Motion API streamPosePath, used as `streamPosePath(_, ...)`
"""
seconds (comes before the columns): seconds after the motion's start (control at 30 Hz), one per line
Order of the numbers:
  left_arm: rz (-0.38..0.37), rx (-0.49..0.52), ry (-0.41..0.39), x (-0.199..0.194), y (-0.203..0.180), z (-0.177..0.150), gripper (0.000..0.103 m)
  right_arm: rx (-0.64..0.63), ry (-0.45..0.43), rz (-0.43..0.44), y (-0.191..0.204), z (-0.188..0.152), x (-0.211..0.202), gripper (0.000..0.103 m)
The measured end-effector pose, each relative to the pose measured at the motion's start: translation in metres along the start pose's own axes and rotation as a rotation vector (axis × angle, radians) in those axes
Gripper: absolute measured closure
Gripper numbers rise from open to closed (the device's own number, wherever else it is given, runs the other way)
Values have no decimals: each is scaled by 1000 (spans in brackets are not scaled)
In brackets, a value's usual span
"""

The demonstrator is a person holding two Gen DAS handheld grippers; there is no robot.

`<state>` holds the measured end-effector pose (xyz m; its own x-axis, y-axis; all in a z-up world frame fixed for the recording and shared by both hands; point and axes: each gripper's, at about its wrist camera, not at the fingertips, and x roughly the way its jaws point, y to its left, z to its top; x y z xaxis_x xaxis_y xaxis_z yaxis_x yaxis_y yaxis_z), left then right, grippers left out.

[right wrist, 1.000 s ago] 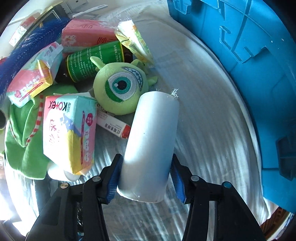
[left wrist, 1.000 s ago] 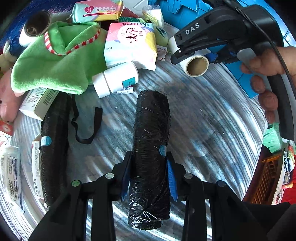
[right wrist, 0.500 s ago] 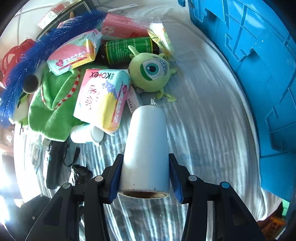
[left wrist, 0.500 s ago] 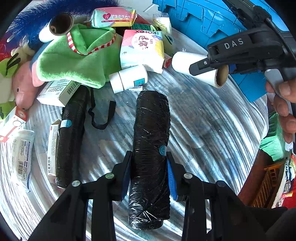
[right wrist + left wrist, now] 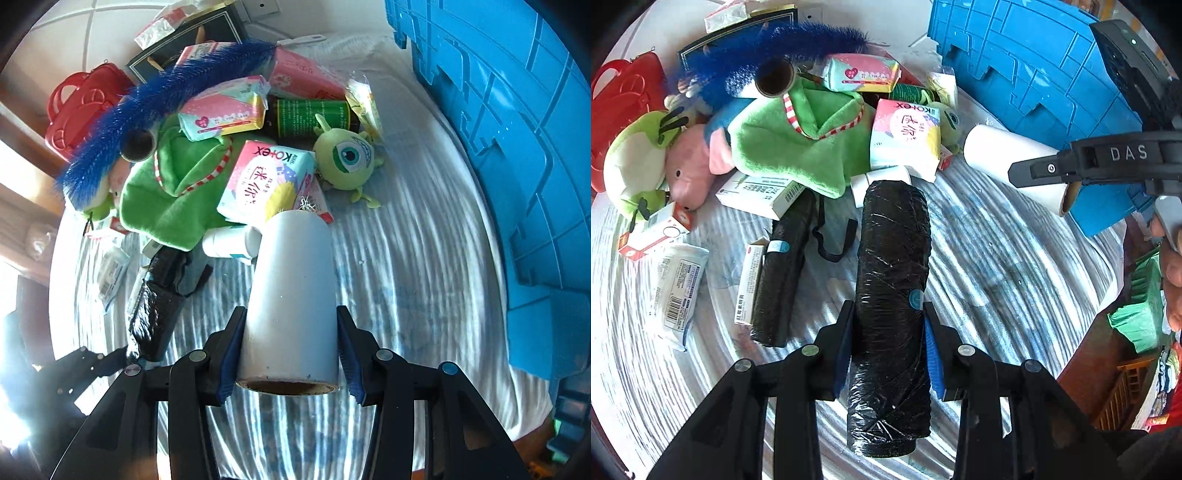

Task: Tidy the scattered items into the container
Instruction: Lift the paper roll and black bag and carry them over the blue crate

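Note:
My left gripper (image 5: pixel 888 332) is shut on a black roll of bags (image 5: pixel 892 295) and holds it above the striped cloth. My right gripper (image 5: pixel 290 332) is shut on a white roll (image 5: pixel 291 295) with a cardboard core, also held above the cloth; that roll shows in the left wrist view (image 5: pixel 1015 170) at the right. The blue container (image 5: pixel 517 147) stands at the right, close to the white roll; it also shows in the left wrist view (image 5: pixel 1034 81). The left gripper and its black roll (image 5: pixel 155 310) show at the lower left of the right wrist view.
A pile lies at the back left: green cloth (image 5: pixel 798 147), Kotex pack (image 5: pixel 905 136), green one-eyed plush (image 5: pixel 345 158), blue feather duster (image 5: pixel 166 96), pink pig plush (image 5: pixel 689 166), white bottle (image 5: pixel 231 242), second black roll (image 5: pixel 779 280), boxes, a red case (image 5: pixel 81 107).
Both grippers have risen and pulled back from the pile with their rolls. The white roll has moved right, toward the blue container.

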<state>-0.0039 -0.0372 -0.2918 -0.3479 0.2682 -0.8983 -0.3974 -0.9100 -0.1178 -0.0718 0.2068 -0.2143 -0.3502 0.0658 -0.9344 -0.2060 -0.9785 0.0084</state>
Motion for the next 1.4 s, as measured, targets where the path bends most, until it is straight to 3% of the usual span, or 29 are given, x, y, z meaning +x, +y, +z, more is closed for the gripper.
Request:
streamPosePath(0.3,57,-59,-76,-65,16,6,69,-74,-54,34,26,4,-32,57)
streamPosePath(0.63,121,-88,-178,-122,20,39,69,-138,-137,92,41,14,-81,57)
streamPosePath(1.4,248,-104,-401,-238,-15,114,69,-223,-395,204,34,42,-223,57)
